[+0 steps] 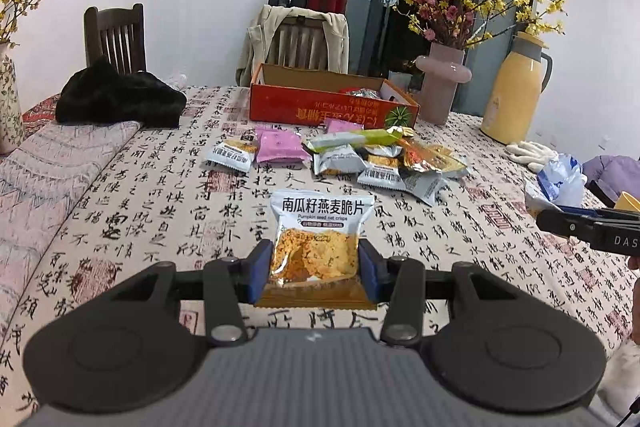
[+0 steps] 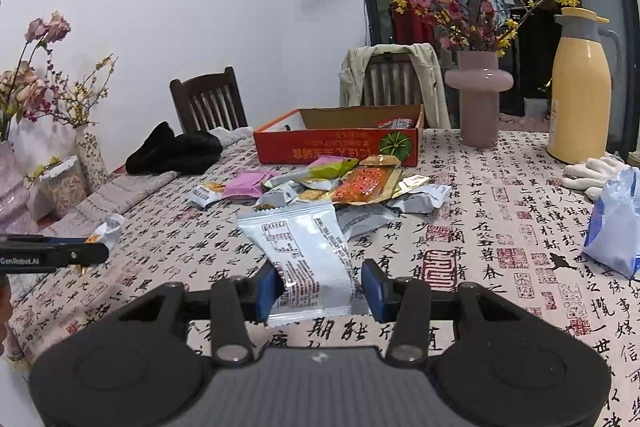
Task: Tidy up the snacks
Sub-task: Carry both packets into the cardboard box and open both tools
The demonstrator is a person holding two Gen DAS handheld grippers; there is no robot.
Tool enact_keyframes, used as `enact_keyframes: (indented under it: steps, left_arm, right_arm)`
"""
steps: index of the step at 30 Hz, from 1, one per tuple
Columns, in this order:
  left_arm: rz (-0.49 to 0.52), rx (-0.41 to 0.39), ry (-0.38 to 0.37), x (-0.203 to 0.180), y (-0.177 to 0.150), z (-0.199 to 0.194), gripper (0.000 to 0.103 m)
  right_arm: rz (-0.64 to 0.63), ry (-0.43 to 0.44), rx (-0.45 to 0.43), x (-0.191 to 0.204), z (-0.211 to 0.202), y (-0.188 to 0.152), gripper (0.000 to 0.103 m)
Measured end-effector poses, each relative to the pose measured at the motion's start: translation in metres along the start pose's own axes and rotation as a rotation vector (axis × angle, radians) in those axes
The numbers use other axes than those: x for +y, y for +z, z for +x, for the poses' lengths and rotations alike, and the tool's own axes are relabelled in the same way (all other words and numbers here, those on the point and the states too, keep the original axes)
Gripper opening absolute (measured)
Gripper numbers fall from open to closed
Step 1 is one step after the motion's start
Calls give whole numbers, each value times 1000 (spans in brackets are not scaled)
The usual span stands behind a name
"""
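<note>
**A:** What is nearest in each view?

**B:** Two hand-held grippers, each with a snack pinched between its blue pads. The left gripper [image 1: 316,267] is partly closed on an oat crisp packet [image 1: 320,231], printed side up, its long axis running away from the gripper toward the red box [image 1: 328,107]. The right gripper [image 2: 324,287] is partly closed on a grey packet [image 2: 304,255], back side showing, tilted and leaning left. Both packets are held above the tablecloth [image 1: 160,195], on the near side of the red box.

**A:** What lies between the grippers and that box?

**B:** A loose pile of snacks [image 1: 380,159] sits just in front of the box's near wall: grey packets, pink ones, a green bar, gold wrappers.

**A:** And the box itself?

**B:** It is open-topped, straight ahead of both grippers and beyond the pile. A few wrappers already show inside, at its right end.

**A:** Which hand is closer to it?

**B:** I cannot say for certain; they look about level. Judging by the layout, either packet must travel forward over the pile to reach the box.

**A:** Anything beyond?

**B:** A pink vase [image 1: 440,83] just right of the box, and a yellow flask [image 1: 516,91] further right.
</note>
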State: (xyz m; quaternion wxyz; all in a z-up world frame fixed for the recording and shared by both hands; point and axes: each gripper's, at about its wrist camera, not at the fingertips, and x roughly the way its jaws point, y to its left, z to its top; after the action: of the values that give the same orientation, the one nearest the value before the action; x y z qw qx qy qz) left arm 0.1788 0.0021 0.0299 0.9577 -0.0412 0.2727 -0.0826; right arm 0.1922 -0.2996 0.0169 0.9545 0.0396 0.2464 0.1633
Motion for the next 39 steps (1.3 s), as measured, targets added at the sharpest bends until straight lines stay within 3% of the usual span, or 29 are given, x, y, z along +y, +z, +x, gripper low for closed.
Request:
enact_keyframes:
  steps: [7,11,17,24,29,34,39]
  left_arm:
    - [-3,-10,-30,12,39,27,46]
    - [44,-47,-76,17,87,58,46]
    - [80,-50,-92,23,180,147,46]
    - [58,-11,-68,20,285,276,46]
    - [39,34,-48,20,332,354,46]
    - [102,76,-20,17,347,437,46]
    - [27,250,29,31,326,518,46]
  right_arm:
    - [16,10,-24,-6,17,25,44]
    - [-6,12,-18,-11,44,62,44]
    - [-2,32,4,-31,110,139,44]
    - [35,-2,63,-64,237,241,44]
    - [23,-55,72,-70,332,292,44]
    - [16,-112,206,-73,448,315,44]
    - [59,-172,378,-84,542,294,43]
